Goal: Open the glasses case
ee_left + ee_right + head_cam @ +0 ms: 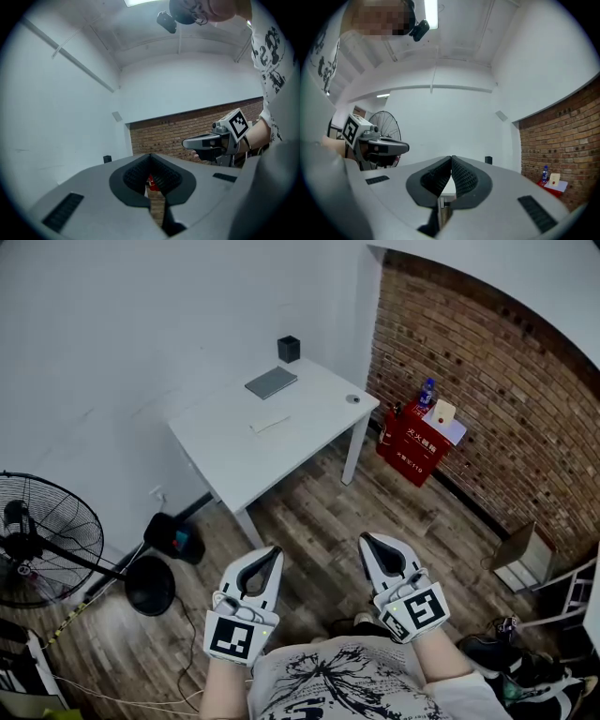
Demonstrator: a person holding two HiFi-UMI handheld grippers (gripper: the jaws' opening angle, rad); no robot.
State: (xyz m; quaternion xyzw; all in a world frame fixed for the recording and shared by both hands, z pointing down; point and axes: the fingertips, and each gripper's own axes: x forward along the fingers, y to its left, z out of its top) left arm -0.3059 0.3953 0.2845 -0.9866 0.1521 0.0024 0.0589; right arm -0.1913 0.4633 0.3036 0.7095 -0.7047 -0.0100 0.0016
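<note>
**A:** Fig. 1, head view. Where does the glasses case lie?

**B:** Upper centre of the frame, on the white bench. By judgement it is the flat grey slab just below and left of the black cup, with a pale strip lower down on the same top. It is too small here to show a hinge or seam.

**A:** And the 2 grippers?

**B:** Lower centre, over the wooden floor, well apart from the bench. The left gripper and the right gripper are both clenched on nothing. In each gripper view the 2 ribbed pads meet at the tip, with only the room beyond them.

**A:** What does the step in hand call for?

**B:** Approach, not yet opening. Step up until the case is near and find its seam first. Release both grippers before reaching in. Then 1 gripper should pin the base to the bench while the other takes the lid edge opposite the hinge. A thin case will probably slide on that smooth top if pushed rather than pinned.
</note>
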